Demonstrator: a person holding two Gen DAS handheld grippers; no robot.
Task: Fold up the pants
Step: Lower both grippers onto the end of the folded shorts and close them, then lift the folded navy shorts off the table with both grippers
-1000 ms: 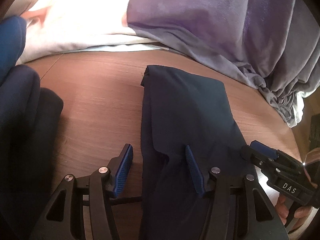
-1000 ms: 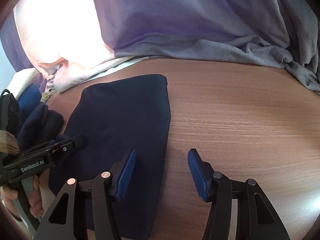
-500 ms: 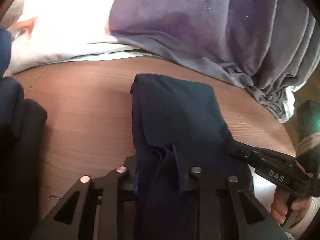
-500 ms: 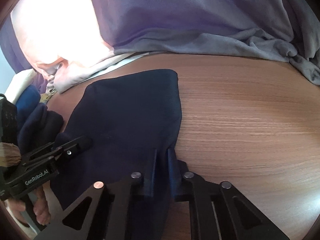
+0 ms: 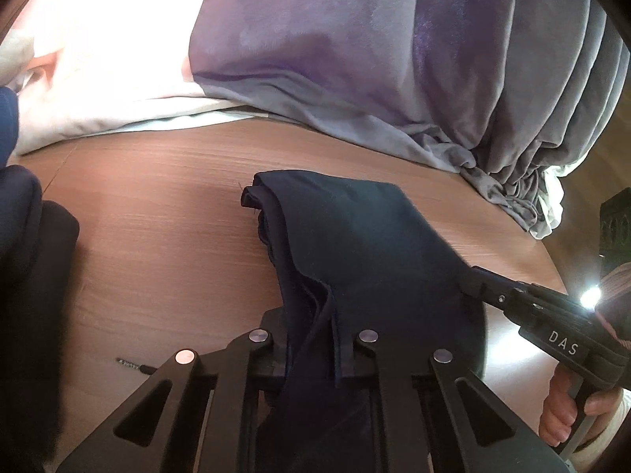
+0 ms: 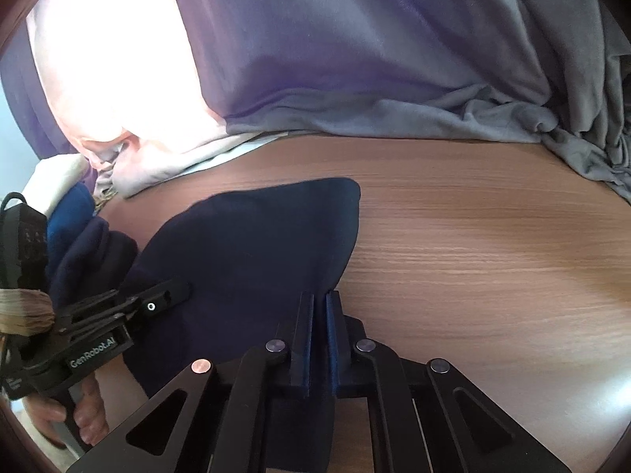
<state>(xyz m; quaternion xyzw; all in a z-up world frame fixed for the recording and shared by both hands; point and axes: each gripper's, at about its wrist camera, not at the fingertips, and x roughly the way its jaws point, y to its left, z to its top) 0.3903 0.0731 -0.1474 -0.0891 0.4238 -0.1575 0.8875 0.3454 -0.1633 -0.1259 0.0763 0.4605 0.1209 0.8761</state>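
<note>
Dark navy pants (image 5: 355, 236) lie folded lengthwise on the wooden table (image 5: 157, 236). My left gripper (image 5: 315, 327) is at their near end, its jaws closing with a bunched ridge of the cloth pinched between them. In the right wrist view the pants (image 6: 256, 244) sit left of centre, and my right gripper (image 6: 319, 299) is shut on their near right edge. Each gripper shows in the other's view: the right one (image 5: 469, 280) at the cloth's right side, the left one (image 6: 177, 289) on its left side. The left pads are hidden by fabric.
A purple-grey draped cloth (image 5: 394, 59) and a pale sheet (image 5: 98, 98) hang over the table's far edge. Dark garments (image 5: 31, 276) are piled at the left. A small screw (image 5: 130, 363) lies near my left gripper. Bare wood (image 6: 473, 256) stretches to the right.
Both grippers went from open to closed on the near end of the pants. The cloth there has bunched up and risen slightly off the table.
</note>
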